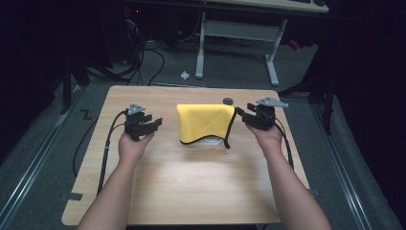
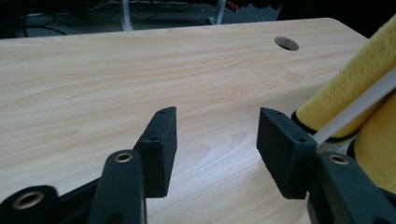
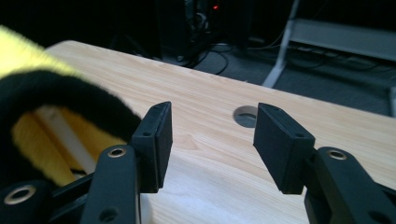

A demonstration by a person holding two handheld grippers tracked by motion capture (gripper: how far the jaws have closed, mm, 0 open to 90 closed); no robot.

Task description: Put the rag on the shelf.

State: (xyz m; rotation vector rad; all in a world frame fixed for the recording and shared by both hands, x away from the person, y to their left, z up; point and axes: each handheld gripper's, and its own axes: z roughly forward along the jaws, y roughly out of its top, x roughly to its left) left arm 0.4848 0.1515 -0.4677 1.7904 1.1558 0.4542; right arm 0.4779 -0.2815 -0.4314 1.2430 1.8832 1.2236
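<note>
A yellow cloth (image 1: 205, 122) with a black hem is draped over a low white frame (image 1: 210, 142) in the middle of the wooden table (image 1: 191, 182). To its left, a little apart, my left gripper (image 1: 155, 123) is open and holds nothing. In the left gripper view the gripper (image 2: 217, 140) has bare table between its jaws, with the cloth (image 2: 359, 74) and a white bar (image 2: 359, 105) at the right edge. At the cloth's right corner my right gripper (image 1: 239, 114) is open as well. In its own view the gripper (image 3: 212, 140) has the cloth (image 3: 42, 88) beside the left jaw.
A round cable hole (image 1: 228, 101) lies in the table just behind the cloth. Behind the table stands a white desk frame (image 1: 237, 43), with cables (image 1: 143, 62) on the grey floor. Each gripper's cable trails back along a forearm toward the table's near edge.
</note>
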